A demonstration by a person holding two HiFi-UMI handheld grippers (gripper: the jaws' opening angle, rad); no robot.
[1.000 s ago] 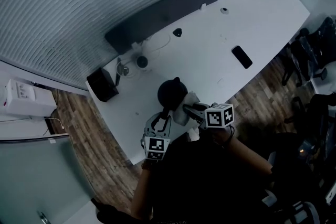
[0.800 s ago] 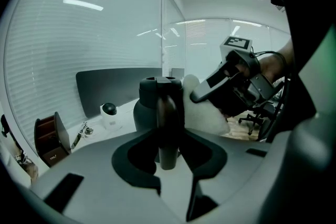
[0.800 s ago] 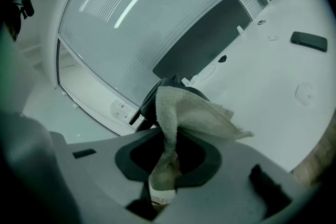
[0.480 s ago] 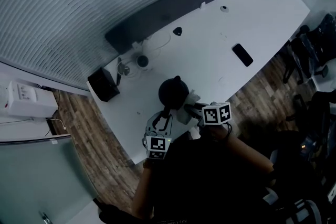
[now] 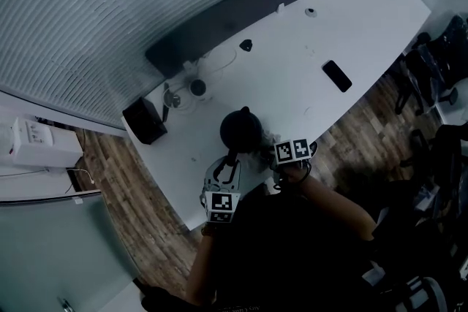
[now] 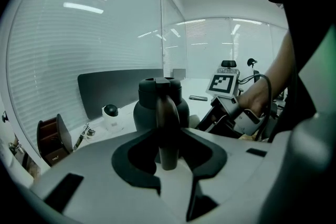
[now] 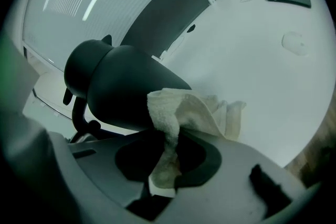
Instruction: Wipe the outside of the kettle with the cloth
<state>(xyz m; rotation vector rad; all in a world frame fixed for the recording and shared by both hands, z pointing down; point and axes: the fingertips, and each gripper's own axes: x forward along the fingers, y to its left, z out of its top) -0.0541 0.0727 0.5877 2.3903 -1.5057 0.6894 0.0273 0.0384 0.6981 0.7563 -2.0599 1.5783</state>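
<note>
1 kettle [image 5: 240, 129]: left gripper [image 6: 169, 162] clamps handle [image 6: 167, 123], right gripper [image 7: 165, 165] presses cloth [image 7: 194, 110] against it.

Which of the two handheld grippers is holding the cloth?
The right gripper, its jaws shut on the cloth; the left gripper clamps the kettle's handle instead.

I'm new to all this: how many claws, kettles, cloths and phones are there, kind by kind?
claws: 2, the left claw and the right claw
kettle: 1
cloth: 1
phone: 1
total: 5
</note>
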